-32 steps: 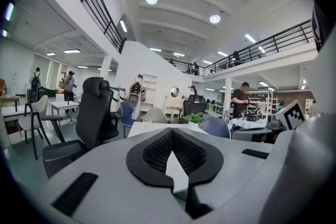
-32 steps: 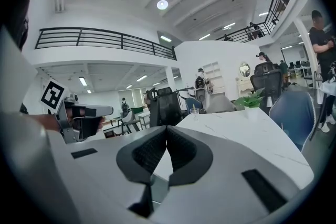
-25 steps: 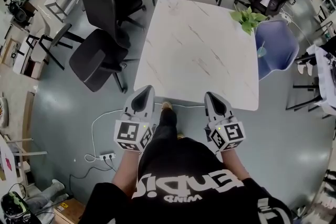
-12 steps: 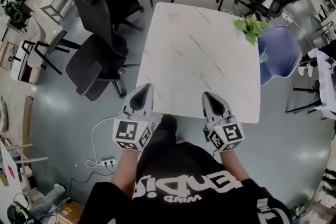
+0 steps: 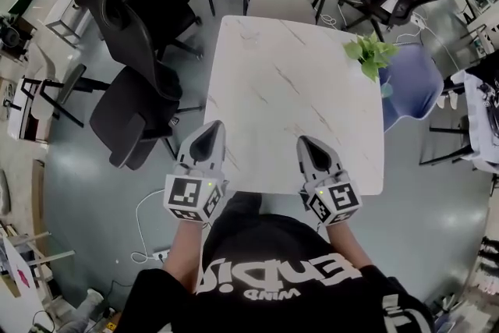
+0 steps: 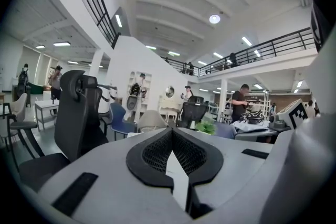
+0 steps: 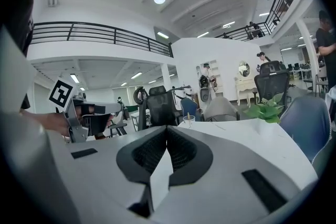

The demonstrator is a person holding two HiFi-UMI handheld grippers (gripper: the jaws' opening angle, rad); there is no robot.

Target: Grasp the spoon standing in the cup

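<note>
The person stands at the near edge of a white marble-patterned square table [image 5: 296,82], a grey two-jaw gripper in each hand held side by side over that edge. The left gripper [image 6: 170,134] has its black ribbed pads brought together at the tips, with nothing between them. The right gripper [image 7: 167,131] is the same, jaws closed tip to tip and empty.

The small clear cup [image 7: 189,120] sits at the far end of the table, well away from both grippers, and the spoon [image 7: 188,114] shows as a thin handle standing up out of it. It can only be made out in the right gripper view, a little left of that gripper's line. In the head view it is too small to find.

A green leafy plant [image 5: 370,54] stands at the table's far right corner, beside a blue shell chair [image 5: 409,82]. A black mesh office chair [image 5: 129,90] is on the left.
</note>
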